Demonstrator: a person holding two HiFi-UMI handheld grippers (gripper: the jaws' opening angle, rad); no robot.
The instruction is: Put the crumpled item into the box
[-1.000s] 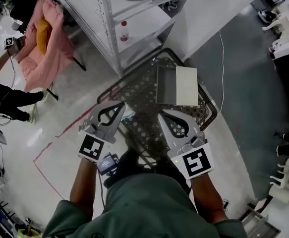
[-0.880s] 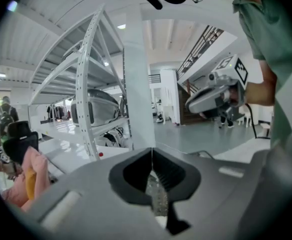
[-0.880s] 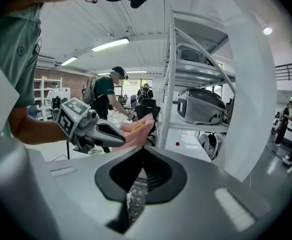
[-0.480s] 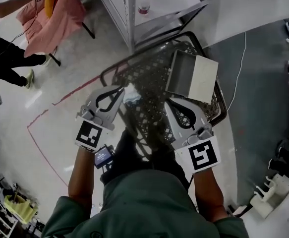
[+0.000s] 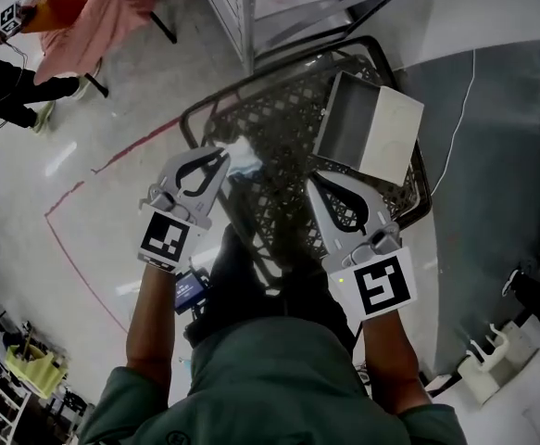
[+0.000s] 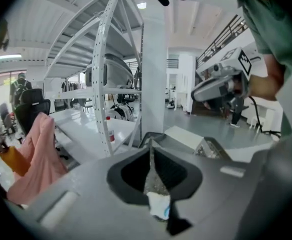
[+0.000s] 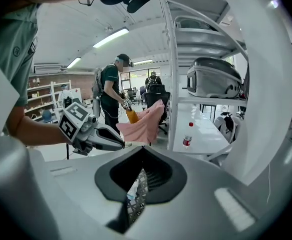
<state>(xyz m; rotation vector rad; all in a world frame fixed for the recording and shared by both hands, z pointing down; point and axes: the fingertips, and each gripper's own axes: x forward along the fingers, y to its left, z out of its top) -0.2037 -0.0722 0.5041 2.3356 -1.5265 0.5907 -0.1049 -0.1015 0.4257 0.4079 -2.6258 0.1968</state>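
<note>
Crumpled item point(image 5: 243, 157) lies in the basket point(image 5: 283, 123) just past the left tool point(image 5: 225, 154), whose empty jaws have only just started opening, and the right tool point(image 5: 312, 183) is closed and empty, so that slim gap might shove it aside and it'd never reach the box point(image 5: 385, 133).

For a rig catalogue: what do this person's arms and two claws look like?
The left claw and right claw are pale grey tapered shells with black-lined jaws. Each carries a white cube with a black square marker. Short dark-green sleeves; a small screen by the left wrist. The left jaws have just been opening, a white crumpled item showing in their gap.
</note>
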